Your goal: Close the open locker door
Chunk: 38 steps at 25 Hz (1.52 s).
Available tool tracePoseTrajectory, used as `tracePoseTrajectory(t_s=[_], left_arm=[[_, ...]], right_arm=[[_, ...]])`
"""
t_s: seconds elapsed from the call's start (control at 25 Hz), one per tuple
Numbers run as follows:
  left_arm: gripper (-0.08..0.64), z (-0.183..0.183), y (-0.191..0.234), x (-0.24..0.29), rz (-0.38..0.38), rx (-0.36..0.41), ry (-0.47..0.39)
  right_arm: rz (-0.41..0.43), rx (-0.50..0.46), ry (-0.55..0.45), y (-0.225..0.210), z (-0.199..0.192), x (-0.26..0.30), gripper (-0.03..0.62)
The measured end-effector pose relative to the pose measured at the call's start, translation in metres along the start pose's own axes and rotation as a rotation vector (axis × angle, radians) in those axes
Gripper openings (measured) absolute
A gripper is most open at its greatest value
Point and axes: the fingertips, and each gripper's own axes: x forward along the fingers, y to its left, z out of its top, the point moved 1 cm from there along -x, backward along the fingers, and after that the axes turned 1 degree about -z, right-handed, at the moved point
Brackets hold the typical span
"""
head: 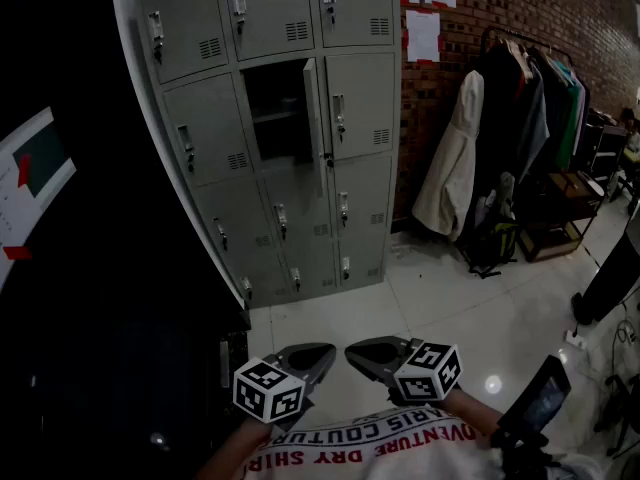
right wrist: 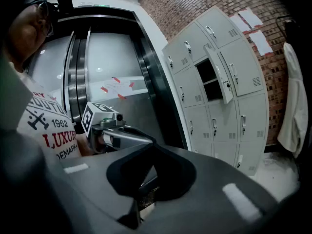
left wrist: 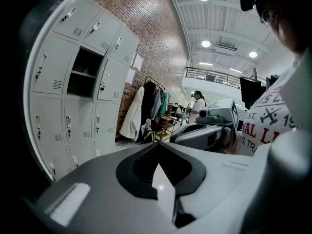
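The grey locker bank (head: pixel 215 138) stands ahead on the far side of the tiled floor. One middle-column door (head: pixel 313 128) hangs open, swung out to the right of its dark, shelved compartment (head: pixel 272 113). My left gripper (head: pixel 318 353) and right gripper (head: pixel 362 353) sit low by my chest, tips close together, far short of the lockers. Both are shut with nothing held. In the left gripper view its jaws (left wrist: pixel 157 149) meet, with the open compartment (left wrist: pixel 85 77) beyond. The right gripper view shows its jaws (right wrist: pixel 150 147) together and the open door (right wrist: pixel 222 79) hanging out.
A dark lift door (right wrist: pixel 83 77) lies left of the lockers. A rack of coats (head: pixel 510 138) stands against the brick wall (head: pixel 560 8) on the right. A black stand with a screen (head: pixel 540 398) and cables are at the lower right. A person (left wrist: pixel 199 101) stands far off.
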Motion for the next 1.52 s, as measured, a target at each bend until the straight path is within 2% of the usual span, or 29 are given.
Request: tracePoseTrajectory(t_s=[0.2, 0.36, 0.68, 0.8, 0.92, 1.08, 1.28, 1.52], left_arm=[[0.006, -0.003, 0.018, 0.009, 0.031, -0.019, -0.003], [0.006, 0.007, 0.046, 0.016, 0.062, -0.021, -0.011], [0.006, 0.047, 0.14, 0.065, 0.03, 0.012, -0.016], [0.006, 0.065, 0.198, 0.091, 0.018, 0.012, -0.002], [0.006, 0.1, 0.26, 0.116, 0.005, 0.001, -0.013], [0.006, 0.152, 0.322, 0.14, -0.032, 0.039, -0.012], [0.006, 0.202, 0.365, 0.15, -0.093, 0.065, -0.045], [0.005, 0.223, 0.395, 0.167, -0.15, 0.071, -0.051]], right_arm=[[-0.022, 0.006, -0.026, -0.029, -0.005, -0.007, -0.014], [-0.032, -0.008, -0.058, -0.058, 0.008, -0.003, -0.014], [-0.089, -0.066, -0.097, -0.153, 0.05, 0.043, -0.014], [-0.119, -0.061, -0.124, -0.205, 0.077, 0.069, -0.014], [-0.152, -0.045, -0.149, -0.259, 0.114, 0.098, -0.014], [-0.226, -0.111, -0.185, -0.323, 0.178, 0.127, -0.014], [-0.351, -0.252, -0.242, -0.38, 0.256, 0.141, -0.015], [-0.441, -0.319, -0.299, -0.421, 0.307, 0.148, -0.017]])
